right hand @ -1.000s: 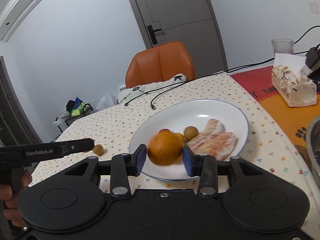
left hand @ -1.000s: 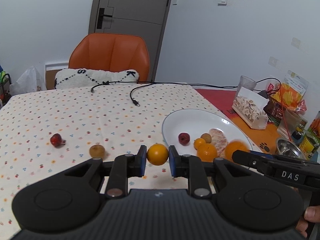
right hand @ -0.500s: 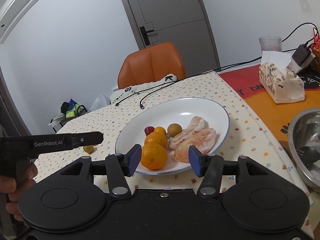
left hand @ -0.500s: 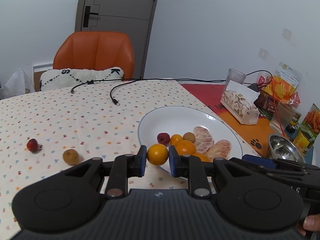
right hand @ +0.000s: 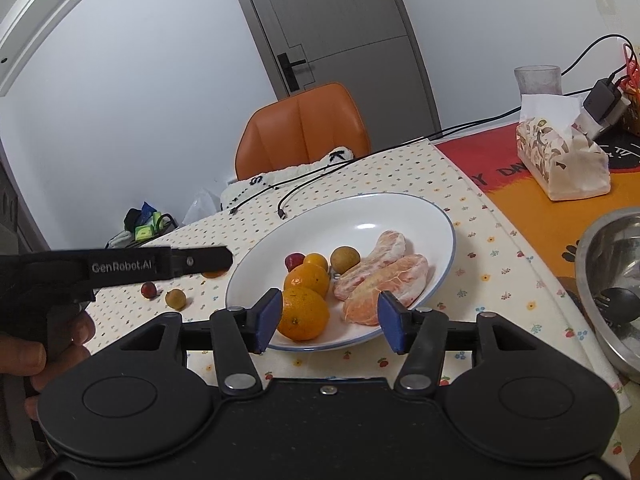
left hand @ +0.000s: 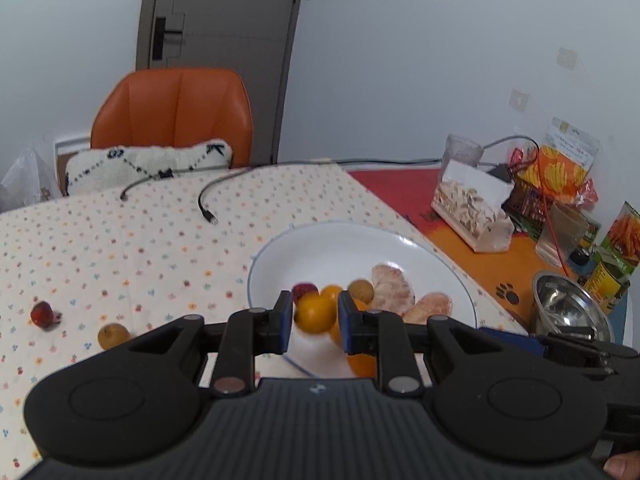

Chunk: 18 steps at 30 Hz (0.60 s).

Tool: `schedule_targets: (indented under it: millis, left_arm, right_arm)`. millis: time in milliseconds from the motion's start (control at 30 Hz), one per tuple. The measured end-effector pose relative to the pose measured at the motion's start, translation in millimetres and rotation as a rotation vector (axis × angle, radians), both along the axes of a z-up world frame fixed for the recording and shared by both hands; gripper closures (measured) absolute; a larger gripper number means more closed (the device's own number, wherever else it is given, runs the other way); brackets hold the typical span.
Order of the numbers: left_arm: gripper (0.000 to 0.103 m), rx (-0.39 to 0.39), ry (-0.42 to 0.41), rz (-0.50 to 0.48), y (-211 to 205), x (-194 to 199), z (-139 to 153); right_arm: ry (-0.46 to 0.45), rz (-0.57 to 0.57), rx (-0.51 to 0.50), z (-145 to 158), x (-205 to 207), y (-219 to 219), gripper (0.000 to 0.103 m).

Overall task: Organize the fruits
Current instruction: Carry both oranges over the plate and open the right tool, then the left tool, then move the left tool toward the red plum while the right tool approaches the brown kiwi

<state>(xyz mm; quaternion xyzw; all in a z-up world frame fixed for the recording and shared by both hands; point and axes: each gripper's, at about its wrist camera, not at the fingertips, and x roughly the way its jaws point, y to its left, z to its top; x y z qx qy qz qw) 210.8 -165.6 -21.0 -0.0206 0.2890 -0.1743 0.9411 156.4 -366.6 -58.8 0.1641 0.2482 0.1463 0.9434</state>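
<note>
My left gripper is shut on a small orange, held over the near left rim of the white plate. In the right wrist view my right gripper stands open at the plate's front edge. A large orange rests on the plate beside its left finger. The plate also holds another orange, a tiny orange, a red fruit, a brown fruit and peeled citrus segments. A red fruit and a brown fruit lie on the tablecloth to the left.
A steel bowl with a spoon sits right of the plate. A tissue box, a glass and snack bags stand at the back right. Black cables cross the far cloth. An orange chair stands behind the table.
My right gripper opened, left the large orange on the plate and drew back a little. My left gripper carried the small orange rightward to the plate's rim.
</note>
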Motion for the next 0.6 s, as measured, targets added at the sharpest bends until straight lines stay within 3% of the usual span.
schedule_targets:
  millis: [200,433,600]
  left_arm:
    - [0.063,-0.005,0.019,0.029,12,0,0]
    - [0.025,0.016,0.006,0.097,36,-7,4]
    - [0.014,0.033,0.031,0.148,55,-8,7]
  right_arm:
    - [0.006,0.012,0.002,-2,1,4,0.049]
    - [0.003,0.037,0.002,1,3,17,0.044]
    - [-0.005,0.052,-0.001,5,4,27,0.042]
